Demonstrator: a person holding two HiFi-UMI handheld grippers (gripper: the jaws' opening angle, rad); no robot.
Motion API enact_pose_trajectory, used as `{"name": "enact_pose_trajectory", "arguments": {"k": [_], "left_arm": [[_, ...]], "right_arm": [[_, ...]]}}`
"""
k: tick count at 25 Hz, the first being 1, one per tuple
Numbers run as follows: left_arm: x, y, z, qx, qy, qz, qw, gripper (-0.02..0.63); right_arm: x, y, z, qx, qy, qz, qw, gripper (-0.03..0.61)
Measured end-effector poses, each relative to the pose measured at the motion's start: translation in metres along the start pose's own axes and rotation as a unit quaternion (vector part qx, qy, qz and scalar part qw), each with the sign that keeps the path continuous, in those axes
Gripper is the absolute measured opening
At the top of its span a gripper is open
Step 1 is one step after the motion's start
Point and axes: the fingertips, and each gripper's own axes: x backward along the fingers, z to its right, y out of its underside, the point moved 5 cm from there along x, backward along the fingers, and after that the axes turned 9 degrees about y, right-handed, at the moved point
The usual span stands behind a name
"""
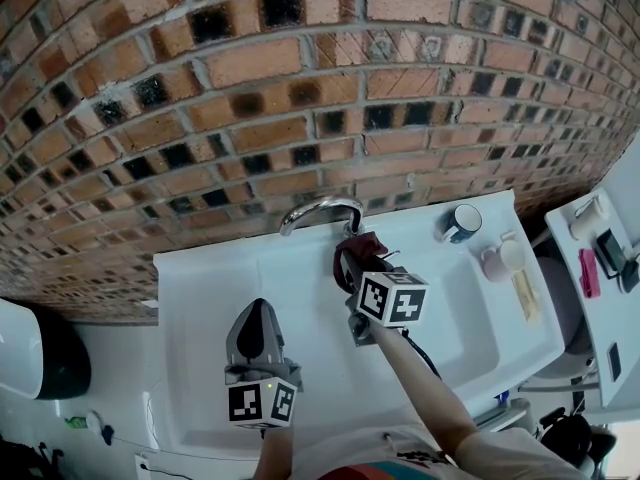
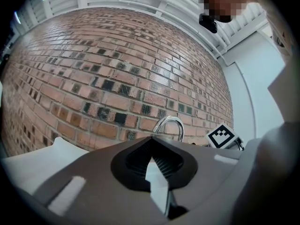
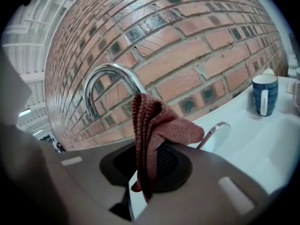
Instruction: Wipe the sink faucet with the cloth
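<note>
A chrome arched faucet (image 1: 320,211) rises from the back edge of the white sink (image 1: 200,298) against the brick wall. My right gripper (image 1: 350,256) is just below the spout and shut on a reddish-brown cloth (image 1: 367,244). In the right gripper view the cloth (image 3: 152,125) sticks up from the right gripper (image 3: 143,149), close in front of the faucet (image 3: 110,78); whether they touch I cannot tell. My left gripper (image 1: 258,313) hovers over the basin, lower left, shut and holding nothing. The left gripper view shows the left gripper (image 2: 152,158) with the faucet (image 2: 169,124) beyond it.
A blue striped mug (image 1: 462,222) stands on the sink's back right corner, also seen as the mug (image 3: 265,94) beside the chrome lever handle (image 3: 213,132). A white cup (image 1: 500,259) sits on the right rim. A shelf with small items (image 1: 600,248) is at far right.
</note>
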Motion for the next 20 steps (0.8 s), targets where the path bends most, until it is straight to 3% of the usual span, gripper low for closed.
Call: {"name": "enact_pose_trajectory", "arguments": {"k": [10,20], "left_arm": [[0.004,-0.004,-0.002,0.003,-0.004,0.007,1.0000,-0.002],[0.007,-0.006,0.000,0.002,0.000,0.017,0.9999,-0.002]], "right_arm": [[0.008,-0.031,-0.002,0.017,0.003,0.035,0.999,0.044],[0.036,-0.072,-0.039,0.038,-0.040,0.114,0.992,0.044]]}}
